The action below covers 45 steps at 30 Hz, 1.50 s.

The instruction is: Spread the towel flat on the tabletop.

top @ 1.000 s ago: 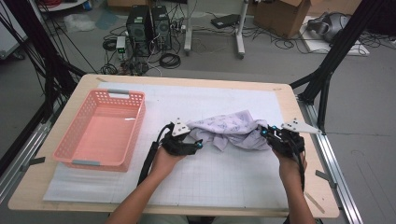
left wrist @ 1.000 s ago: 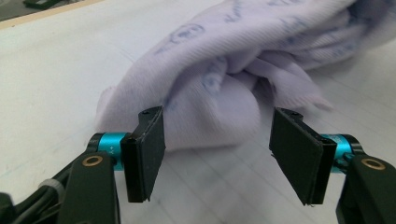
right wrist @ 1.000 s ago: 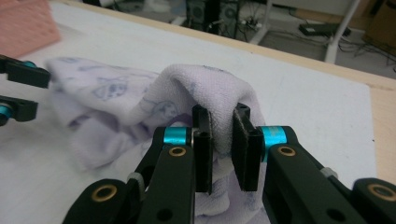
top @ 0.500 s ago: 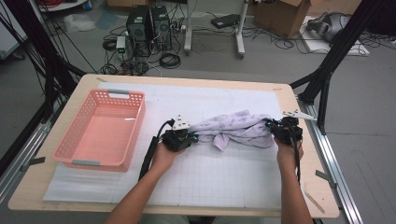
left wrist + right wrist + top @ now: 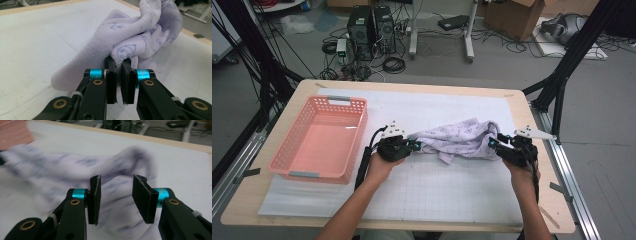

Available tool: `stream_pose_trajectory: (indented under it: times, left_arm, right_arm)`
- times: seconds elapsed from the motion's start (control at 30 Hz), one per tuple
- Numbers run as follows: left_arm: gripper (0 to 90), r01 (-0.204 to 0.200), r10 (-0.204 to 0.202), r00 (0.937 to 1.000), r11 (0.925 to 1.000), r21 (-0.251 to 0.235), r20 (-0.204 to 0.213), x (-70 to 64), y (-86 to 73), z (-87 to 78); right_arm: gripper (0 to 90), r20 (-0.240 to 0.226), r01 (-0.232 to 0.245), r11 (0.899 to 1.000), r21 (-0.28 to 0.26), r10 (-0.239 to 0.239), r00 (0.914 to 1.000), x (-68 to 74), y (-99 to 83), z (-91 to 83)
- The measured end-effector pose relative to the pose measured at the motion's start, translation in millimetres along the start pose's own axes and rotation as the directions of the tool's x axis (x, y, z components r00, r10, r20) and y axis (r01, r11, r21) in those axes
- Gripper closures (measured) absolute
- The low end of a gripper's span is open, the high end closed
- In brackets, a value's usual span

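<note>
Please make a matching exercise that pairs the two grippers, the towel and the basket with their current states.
Things:
1. left gripper
2. right gripper
3. crumpled lilac printed cloth towel
4. pink slotted plastic basket

States:
A. jaws apart, at the towel's edge
B. holds nothing inside
C. jaws pinched on a fold
D. bunched up on the white mat

Pairs: 1-C, 2-A, 3-D, 4-B
</note>
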State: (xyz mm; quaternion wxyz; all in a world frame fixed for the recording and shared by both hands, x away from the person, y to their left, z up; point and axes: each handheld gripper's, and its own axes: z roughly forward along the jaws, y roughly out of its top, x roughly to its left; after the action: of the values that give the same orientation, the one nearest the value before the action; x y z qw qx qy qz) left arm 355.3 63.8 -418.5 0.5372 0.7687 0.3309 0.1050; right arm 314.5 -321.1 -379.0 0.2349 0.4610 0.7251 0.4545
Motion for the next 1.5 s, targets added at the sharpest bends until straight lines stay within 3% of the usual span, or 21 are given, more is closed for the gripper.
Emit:
stream_pose_trajectory:
  times: [0.07,0.13,0.2,0.33,0.43,0.53,0.63,0.7,0.8,0.87,0.93,1.13,1.3,1.4,1.5]
  left_arm:
    - [84.2,0.009,-0.009,1.0,0.9999,-0.011,-0.001,0.5,0.0,0.8]
    - [84.1,0.016,-0.016,0.9999,0.9998,-0.012,-0.006,1.8,-0.4,1.5]
    - [84.1,0.021,-0.022,0.9997,0.9996,-0.016,-0.012,2.6,-0.5,1.7]
    - [84.1,0.019,-0.019,0.9996,0.9996,-0.019,-0.019,4.0,-0.1,0.2]
    - [84.1,0.027,-0.028,0.9993,0.9994,-0.023,-0.024,5.9,-0.7,0.8]
    - [84.0,0.029,-0.03,0.9992,0.9993,-0.024,-0.027,7.1,-0.8,0.5]
    - [84.0,0.029,-0.03,0.9988,0.9993,-0.025,-0.04,8.5,-0.7,-1.1]
    - [84.0,0.029,-0.03,0.9986,0.9993,-0.024,-0.044,10.6,-0.8,-2.5]
    - [84.0,0.021,-0.023,0.9983,0.9996,-0.019,-0.055,12.4,-1.2,-4.0]
    - [84.0,0.027,-0.028,0.9977,0.9994,-0.02,-0.063,14.0,-1.6,-4.9]
    - [84.0,0.03,-0.031,0.997,0.9993,-0.021,-0.07,16.4,-2.0,-5.6]
    - [83.8,0.025,-0.025,0.9945,0.9997,-0.003,-0.101,19.2,-3.7,-4.8]
    - [83.6,0.023,-0.023,0.9899,0.9997,0.004,-0.14,24.0,-5.6,-5.5]
    - [83.6,0.033,-0.033,0.985,0.9994,0.002,-0.169,29.0,-6.6,-7.9]
    - [83.5,0.042,-0.041,0.9823,0.9991,0.002,-0.183,31.9,-7.4,-8.9]
  right_arm:
    - [58.9,-0.056,0.02,1.0,0.002,-0.019,0.9982,13.6,-6.5,-5.6]
    - [58.5,-0.101,0.061,0.997,0.042,-0.056,0.9933,28.6,-13.8,-0.9]
    - [57.9,-0.135,0.113,0.989,0.094,-0.1,0.9858,41.9,-20.5,12.5]
    - [54.4,-0.208,0.156,0.976,0.15,-0.123,0.9705,63.6,-28.1,46.9]
    - [49.1,-0.217,0.189,0.969,0.16,-0.152,0.9642,78.3,-28.6,70.7]
    - [51.4,-0.173,0.197,0.963,0.183,-0.166,0.9708,87.7,-30.1,91.9]
    - [62.9,-0.154,0.227,0.954,0.197,-0.199,0.968,90.9,-32.5,102.4]
    - [80.6,-0.155,0.237,0.953,0.19,-0.209,0.9655,90.1,-32.0,102.2]
    - [84.8,-0.173,0.256,0.945,0.205,-0.223,0.9594,88.3,-30.4,94.5]
    - [85.1,-0.189,0.257,0.948,0.189,-0.221,0.9568,86.7,-29.2,84.6]
    - [85.2,-0.228,0.26,0.951,0.169,-0.219,0.9489,84.2,-28.7,69.6]
    - [85.5,-0.309,0.285,0.945,0.157,-0.227,0.9234,74.8,-37.3,19.1]
    - [85.7,-0.343,0.322,0.927,0.19,-0.245,0.9071,68.9,-52.5,-14.2]
    - [85.7,-0.351,0.328,0.92,0.215,-0.24,0.9049,64.3,-64.7,-30.6]
    - [85.9,-0.355,0.314,0.923,0.224,-0.223,0.9078,58.6,-76.5,-48.3]
